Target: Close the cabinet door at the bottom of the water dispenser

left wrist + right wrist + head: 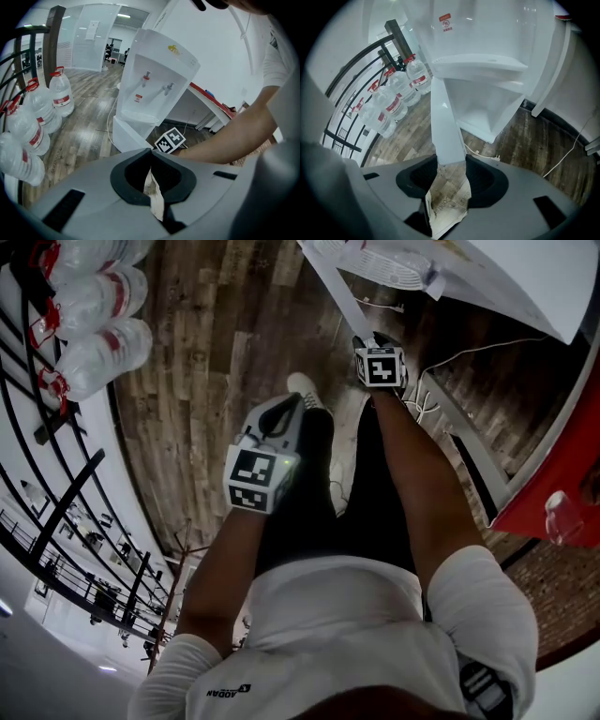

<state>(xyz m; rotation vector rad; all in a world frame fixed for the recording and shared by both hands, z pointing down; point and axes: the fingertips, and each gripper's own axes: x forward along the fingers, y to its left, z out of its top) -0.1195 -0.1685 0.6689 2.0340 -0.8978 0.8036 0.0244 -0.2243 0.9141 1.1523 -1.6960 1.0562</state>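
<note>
The white water dispenser (154, 84) stands on the wood floor with its bottom cabinet (487, 108) open. Its white cabinet door (445, 126) swings out towards me, edge-on in the right gripper view. My right gripper (449, 166) is low at that door, and the door's free edge runs in between its taped fingers (445, 201), which are shut on it. From the head view the right gripper (375, 341) touches the door (337, 292). Held back over my leg, my left gripper (291, 404) is shut and holds nothing; its pads (153, 192) meet.
Several large water bottles (94, 306) lie by a black railing (56, 493) on the left. A red table (562, 474) stands to the right of the dispenser. A white cable (567, 154) trails across the floor. My own legs and shoe (305, 390) are below.
</note>
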